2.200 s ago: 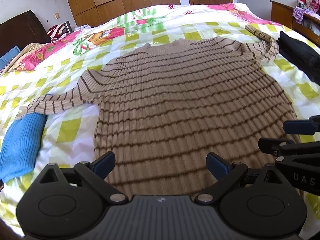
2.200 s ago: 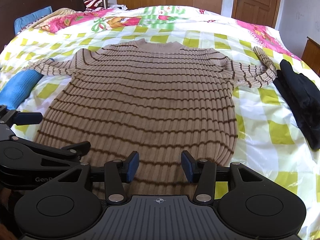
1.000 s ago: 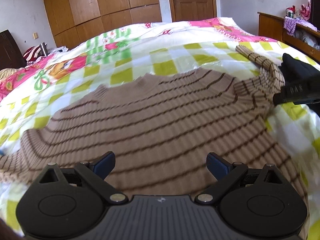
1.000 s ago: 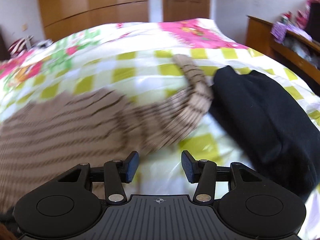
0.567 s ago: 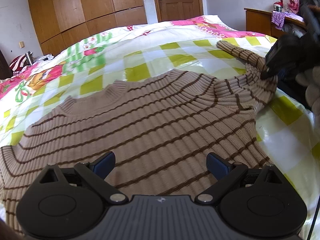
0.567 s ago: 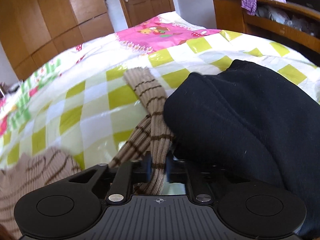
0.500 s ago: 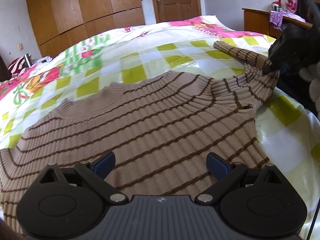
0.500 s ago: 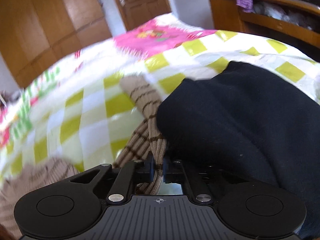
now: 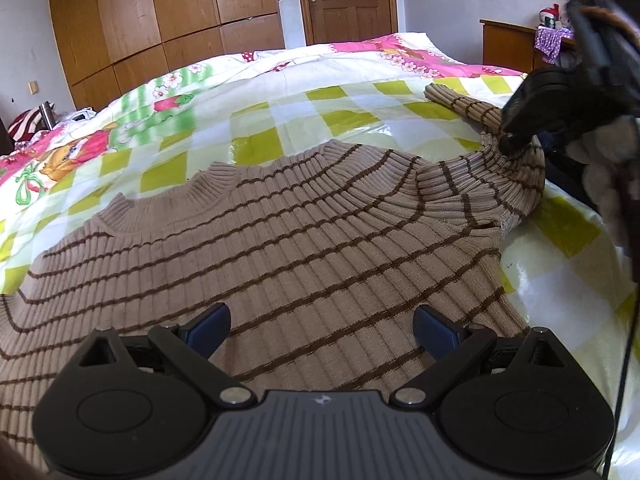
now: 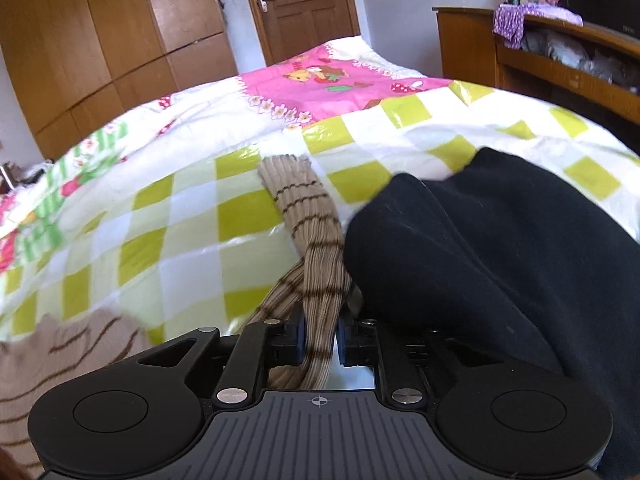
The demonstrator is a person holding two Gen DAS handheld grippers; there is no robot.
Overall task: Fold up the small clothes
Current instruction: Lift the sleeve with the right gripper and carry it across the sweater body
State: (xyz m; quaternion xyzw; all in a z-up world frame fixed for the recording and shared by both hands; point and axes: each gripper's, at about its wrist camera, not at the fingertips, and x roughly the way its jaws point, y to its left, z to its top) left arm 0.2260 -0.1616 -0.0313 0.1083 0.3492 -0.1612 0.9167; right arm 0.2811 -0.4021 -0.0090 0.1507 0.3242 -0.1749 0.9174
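Observation:
A tan sweater [image 9: 280,240] with thin brown stripes lies flat on the bed, neck away from me. My left gripper [image 9: 320,328] is open just above its lower body, with nothing between the fingers. The sweater's right sleeve [image 10: 312,240] runs up beside a black garment, cuff pointing away. My right gripper [image 10: 320,340] has this sleeve between its pads near the bend. Its jaws are opening slightly, but the knit still fills the gap and touches both pads. In the left wrist view the right gripper [image 9: 516,136] sits on the sleeve [image 9: 480,168] at the far right.
A folded black garment [image 10: 500,260] lies right against the sleeve. The bed has a slippery yellow-and-white checked cover [image 9: 304,116] with pink cartoon patches. A wooden cabinet [image 10: 540,64] stands to the right, with wardrobes and a door behind.
My right gripper swung right from the sweater's hem to the sleeve and shut on it; its jaws now stand a little wider. The left gripper shifted toward the sweater's chest and stayed open.

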